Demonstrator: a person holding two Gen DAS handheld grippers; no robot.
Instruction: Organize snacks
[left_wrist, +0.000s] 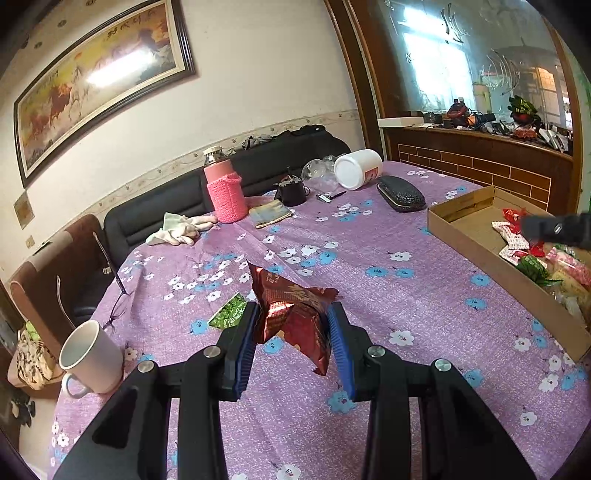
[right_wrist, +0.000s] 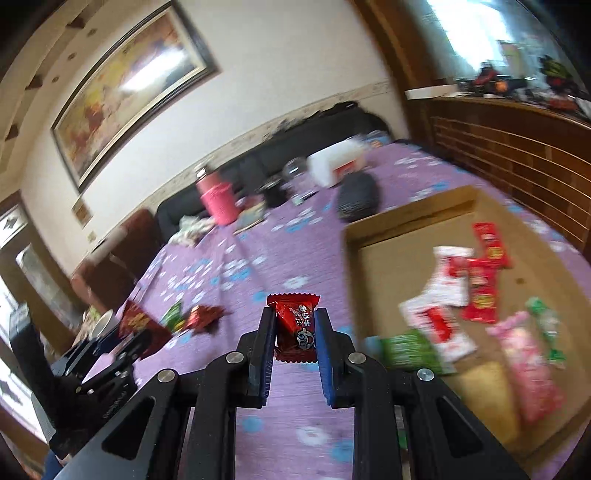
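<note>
Mostly sorted: plenty of snacks are already laid in the box (right_wrist: 391, 221), right of the right hand-held gripper (right_wrist: 294, 325). It's clamped on a red candy (right_wrist: 295, 328); the left hand-held gripper (left_wrist: 291, 321) is clamped on a maroon packet (left_wrist: 291, 314). A green packet (left_wrist: 227, 314) is left on the bench (left_wrist: 369, 258).

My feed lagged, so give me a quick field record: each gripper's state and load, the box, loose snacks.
left gripper: shut on a crinkled dark red foil snack packet, lifted over the purple floral tablecloth
right gripper: shut on a small red wrapped candy
shallow brown cardboard box: on the table's right side, already holding red, white, green and pink packets
loose snacks: green wrapped snack on the cloth beside the left gripper
</note>
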